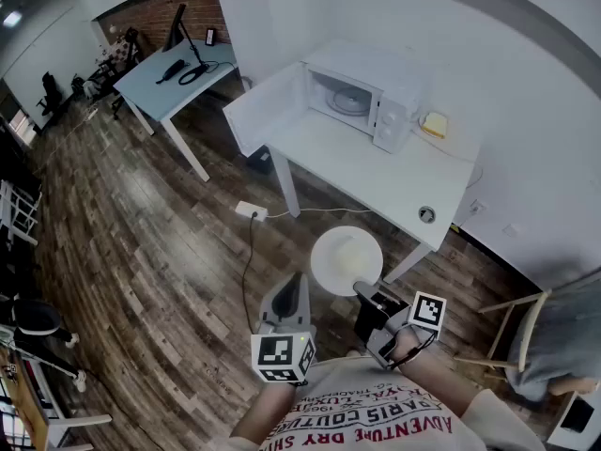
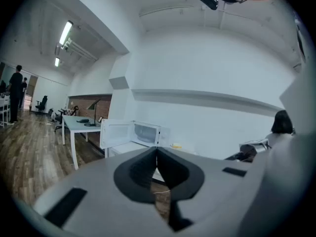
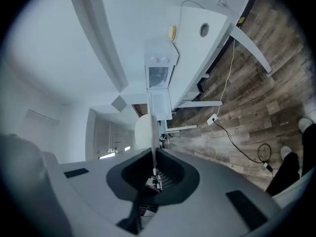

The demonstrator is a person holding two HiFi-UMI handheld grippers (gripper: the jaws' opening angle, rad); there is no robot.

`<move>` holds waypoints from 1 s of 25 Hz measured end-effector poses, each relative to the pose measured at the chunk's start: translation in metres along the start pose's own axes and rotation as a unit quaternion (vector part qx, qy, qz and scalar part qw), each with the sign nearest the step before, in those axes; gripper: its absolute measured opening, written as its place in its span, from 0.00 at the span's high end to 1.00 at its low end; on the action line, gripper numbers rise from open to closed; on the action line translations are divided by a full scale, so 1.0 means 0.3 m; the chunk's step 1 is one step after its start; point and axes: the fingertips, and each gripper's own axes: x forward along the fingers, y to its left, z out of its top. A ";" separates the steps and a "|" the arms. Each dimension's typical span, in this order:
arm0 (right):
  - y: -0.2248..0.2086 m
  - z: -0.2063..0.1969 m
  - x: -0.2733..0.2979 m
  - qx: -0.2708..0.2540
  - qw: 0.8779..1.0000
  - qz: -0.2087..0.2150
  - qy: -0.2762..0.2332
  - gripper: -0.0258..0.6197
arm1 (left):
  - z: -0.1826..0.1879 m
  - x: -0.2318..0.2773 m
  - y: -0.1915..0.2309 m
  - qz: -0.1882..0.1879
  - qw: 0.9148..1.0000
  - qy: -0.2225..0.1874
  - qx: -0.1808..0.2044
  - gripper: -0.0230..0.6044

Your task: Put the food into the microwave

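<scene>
A white round plate (image 1: 346, 259) with a pale heap of food on it hangs level above the wooden floor, in front of the white table (image 1: 376, 172). My right gripper (image 1: 362, 291) is shut on the plate's near rim; in the right gripper view the plate (image 3: 143, 131) runs edge-on between the jaws (image 3: 154, 168). The white microwave (image 1: 362, 97) stands on the table with its door (image 1: 268, 111) swung open to the left and its glass turntable bare. My left gripper (image 1: 292, 287) is shut, holds nothing and points towards the microwave (image 2: 145, 132).
A yellow block (image 1: 434, 123) lies on the table to the right of the microwave. A power strip (image 1: 251, 210) and its cable lie on the floor by the table leg. A second table (image 1: 174, 78) stands at the far left, a wooden chair (image 1: 521, 322) at the right.
</scene>
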 end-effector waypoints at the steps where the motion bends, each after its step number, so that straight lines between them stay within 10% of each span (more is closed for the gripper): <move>1: 0.001 0.000 0.003 0.000 1.000 -0.001 0.000 0.92 | 0.000 0.001 0.002 -0.001 1.000 0.001 0.000 0.95; 25: 0.012 -0.148 0.230 -0.010 1.000 -0.004 -0.028 0.92 | -0.003 -0.060 0.279 -0.023 1.000 0.009 0.005 0.95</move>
